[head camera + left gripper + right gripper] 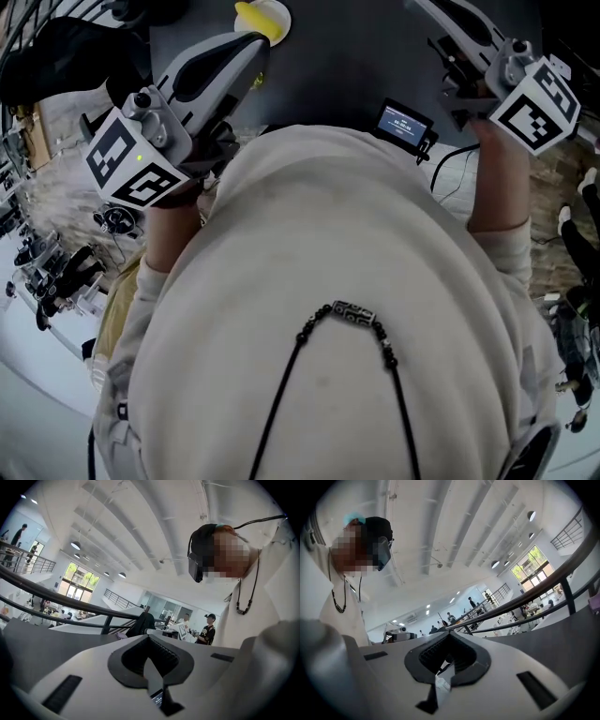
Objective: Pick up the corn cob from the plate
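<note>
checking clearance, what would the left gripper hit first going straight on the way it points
Nothing close, as far as its own view shows: past the left gripper there is only open room, with a railing farther off. The yellow object near its tip in the head view probably lies below that line.

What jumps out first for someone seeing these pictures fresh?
A cream sweater with a black bead necklace fills the head view. The left gripper and right gripper point up at the ceiling, jaws shut, empty. A yellow thing peeks in at the head view's top edge.
</note>
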